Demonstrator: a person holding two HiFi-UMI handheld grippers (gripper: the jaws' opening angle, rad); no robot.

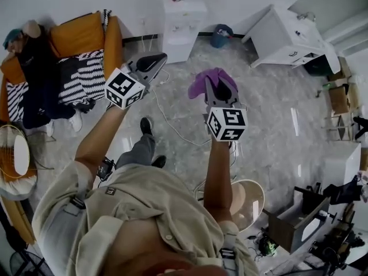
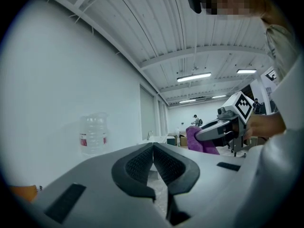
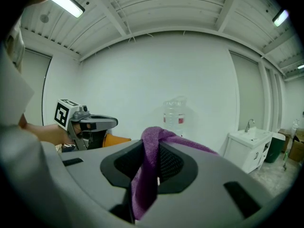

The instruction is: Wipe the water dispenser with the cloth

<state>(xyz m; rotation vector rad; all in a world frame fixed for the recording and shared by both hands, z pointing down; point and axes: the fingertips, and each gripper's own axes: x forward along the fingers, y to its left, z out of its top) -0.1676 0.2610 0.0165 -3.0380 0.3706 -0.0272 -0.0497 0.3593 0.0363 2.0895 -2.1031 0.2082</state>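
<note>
The water dispenser is a white cabinet against the far wall, with a clear water bottle on top; the same bottle also shows in the left gripper view. My right gripper is held up in front of me, shut on a purple cloth that drapes over its jaws. My left gripper is raised beside it at the left, jaws shut together with nothing between them. Both grippers are well short of the dispenser.
An orange sofa with a seated person stands at the left. A white sink cabinet stands at the right and a blue bin by the wall. A cable runs across the floor. A fan and boxes stand nearby.
</note>
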